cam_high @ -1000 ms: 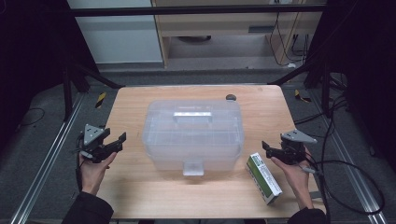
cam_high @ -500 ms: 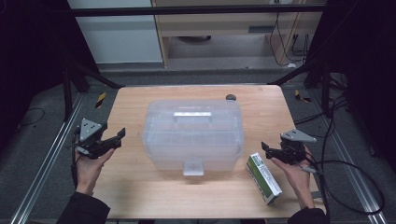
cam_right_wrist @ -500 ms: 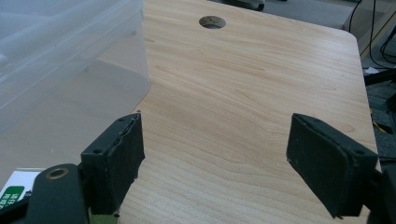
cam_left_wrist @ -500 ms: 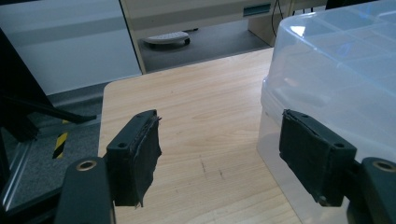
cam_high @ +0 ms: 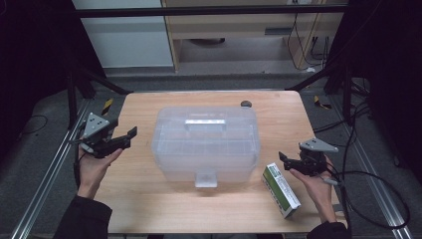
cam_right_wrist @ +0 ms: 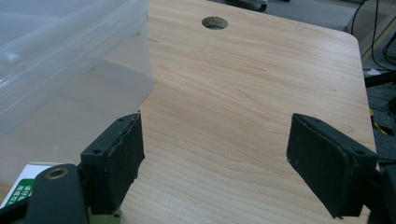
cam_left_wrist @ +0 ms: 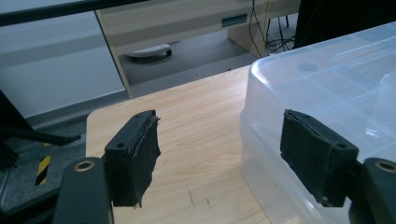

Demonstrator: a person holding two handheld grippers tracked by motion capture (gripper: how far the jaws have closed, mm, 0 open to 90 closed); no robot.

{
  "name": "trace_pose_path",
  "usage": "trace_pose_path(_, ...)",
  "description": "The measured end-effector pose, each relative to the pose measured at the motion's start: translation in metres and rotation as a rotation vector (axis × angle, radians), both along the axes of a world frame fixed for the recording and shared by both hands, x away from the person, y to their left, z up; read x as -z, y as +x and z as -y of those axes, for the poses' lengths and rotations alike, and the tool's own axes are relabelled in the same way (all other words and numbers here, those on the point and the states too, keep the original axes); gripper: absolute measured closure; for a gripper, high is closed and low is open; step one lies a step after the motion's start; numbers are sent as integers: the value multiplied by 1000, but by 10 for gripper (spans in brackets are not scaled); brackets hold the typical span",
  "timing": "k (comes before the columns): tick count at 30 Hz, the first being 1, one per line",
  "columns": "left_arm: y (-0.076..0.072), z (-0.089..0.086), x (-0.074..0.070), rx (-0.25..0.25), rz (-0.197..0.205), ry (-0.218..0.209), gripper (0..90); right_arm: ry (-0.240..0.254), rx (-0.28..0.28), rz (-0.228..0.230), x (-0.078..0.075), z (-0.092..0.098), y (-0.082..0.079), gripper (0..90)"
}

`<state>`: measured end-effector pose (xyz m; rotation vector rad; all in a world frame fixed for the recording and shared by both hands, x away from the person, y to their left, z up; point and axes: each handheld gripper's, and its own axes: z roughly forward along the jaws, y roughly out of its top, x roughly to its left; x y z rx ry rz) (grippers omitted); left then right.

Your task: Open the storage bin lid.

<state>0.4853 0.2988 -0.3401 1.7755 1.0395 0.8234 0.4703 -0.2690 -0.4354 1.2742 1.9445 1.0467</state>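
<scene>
A clear plastic storage box with its lid on stands in the middle of the wooden table. A green and white carton lies flat at the box's front right corner. My left gripper hovers open just left of the box, a hand holding it. In the left gripper view its fingers are wide apart, with the box behind the right one. My right gripper is open beside the carton's far end. The right gripper view shows its own gripper over bare wood, with the carton's corner at lower left.
A round cable hole sits at the table's far edge behind the box, and shows as the hole in the right gripper view. Cables trail off the table's right side. Aluminium rails and dark floor surround the table.
My left gripper has shifted a little farther from the person and slightly left, still open. The right gripper, the box and the carton have stayed put.
</scene>
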Motion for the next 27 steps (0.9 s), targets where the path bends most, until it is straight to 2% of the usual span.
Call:
trace_pose_path(1, 2, 5, -4, 26, 2, 16, 274, -5, 0, -3, 0, 0, 0, 190)
trace_pose_path(5, 7, 13, -8, 64, 1, 46, 269, -6, 1, -6, 0, 1, 0, 190)
trace_pose_path(7, 9, 17, -9, 77, -5, 45, 269, -12, -3, -11, 1, 0, 1, 190)
trace_pose_path(9, 14, 23, -11, 124, -7, 44, 269, -11, -6, -9, 1, 1, 1, 196)
trace_pose_path(10, 14, 23, -11, 124, -7, 44, 269, -11, -6, -9, 1, 1, 1, 196)
trace_pose_path(16, 23, 32, -18, 198, -9, 83, 273, -20, -18, -13, 2, 0, 1, 201)
trace_pose_path(17, 24, 34, -20, 214, -10, 101, 274, -25, -23, -15, 3, 1, 0, 201)
trace_pose_path(22, 27, 41, -27, 253, -6, 117, 276, -19, -25, -16, 3, 1, 1, 201)
trace_pose_path(23, 28, 44, -30, 267, 0, 139, 276, -22, -30, -18, 3, 1, 1, 200)
trace_pose_path(24, 28, 44, -30, 267, 0, 139, 276, -22, -30, -18, 3, 1, 1, 200)
trace_pose_path(27, 30, 50, -37, 298, -7, 178, 278, -21, -27, -25, 4, 0, 1, 200)
